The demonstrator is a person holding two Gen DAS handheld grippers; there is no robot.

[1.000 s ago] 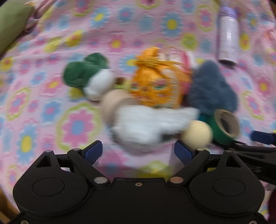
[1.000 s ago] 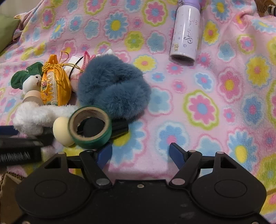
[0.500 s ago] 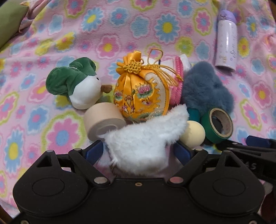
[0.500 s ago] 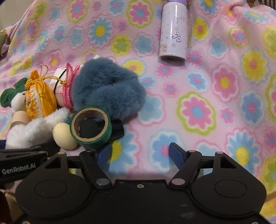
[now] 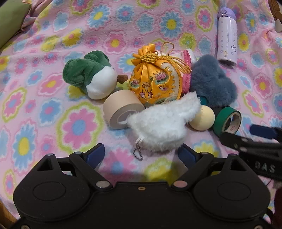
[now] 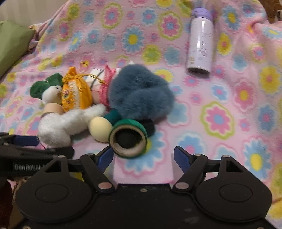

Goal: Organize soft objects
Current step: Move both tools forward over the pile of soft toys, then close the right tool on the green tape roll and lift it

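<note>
A white fluffy pouch (image 5: 164, 123) lies on the flowered blanket (image 5: 52, 112), its key chain (image 5: 138, 155) reaching between my left gripper's (image 5: 141, 154) fingers. That gripper's jaws are opening and press on nothing. Behind the pouch sit a green-and-white plush (image 5: 89, 77), an orange drawstring bag (image 5: 155, 82) and a blue-grey furry piece (image 5: 211, 82). My right gripper (image 6: 143, 157) stands open on the blanket, its left finger beside a green tape roll (image 6: 128, 139). Both the white pouch (image 6: 61, 125) and the furry piece (image 6: 139, 93) also show in the right wrist view.
A beige tape roll (image 5: 121, 111) and a cream ball (image 5: 201, 118) flank the pouch. A lilac bottle (image 5: 226, 40) lies at the back right. A green cushion (image 5: 10, 19) is at the far left edge, something brown (image 6: 271, 10) at the top right corner.
The white pouch was close between the left fingers half a second ago; now it lies further ahead on the blanket as the left gripper has drawn back. The right view shifted slightly.
</note>
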